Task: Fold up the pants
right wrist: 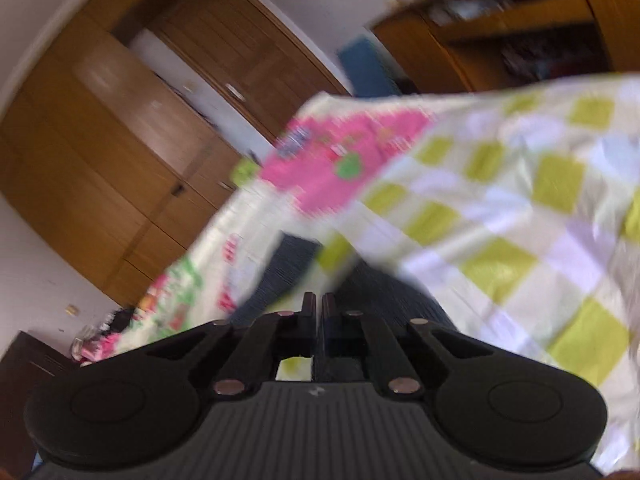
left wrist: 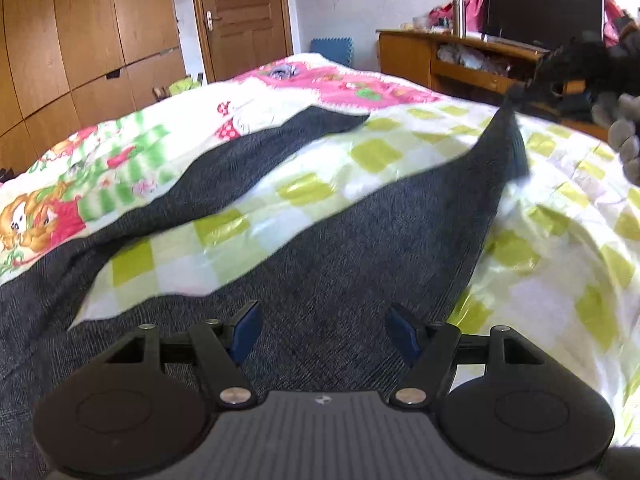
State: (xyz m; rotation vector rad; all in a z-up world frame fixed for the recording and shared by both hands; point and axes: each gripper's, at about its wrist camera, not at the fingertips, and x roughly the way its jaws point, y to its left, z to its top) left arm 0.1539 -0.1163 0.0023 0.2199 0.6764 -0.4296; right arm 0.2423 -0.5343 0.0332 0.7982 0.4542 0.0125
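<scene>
Dark grey pants (left wrist: 320, 248) lie spread on the bed, legs apart. My left gripper (left wrist: 324, 332) is open, its blue-padded fingers (left wrist: 246, 330) low over the waist end of the pants, holding nothing. The right leg's end is pulled up into a peak (left wrist: 506, 120) by my right gripper (left wrist: 520, 94), seen at the far right. In the blurred, tilted right wrist view my right gripper (right wrist: 317, 312) is shut on the pants (right wrist: 384, 292), the dark cloth running away from its fingers. The other leg (right wrist: 288, 260) lies beyond.
The bed carries a green-checked and pink cartoon quilt (left wrist: 540, 240). Wooden wardrobes (left wrist: 80, 40) and a door (left wrist: 244, 16) stand behind it. A wooden desk (left wrist: 460, 56) with a dark monitor (left wrist: 544, 8) is at the back right.
</scene>
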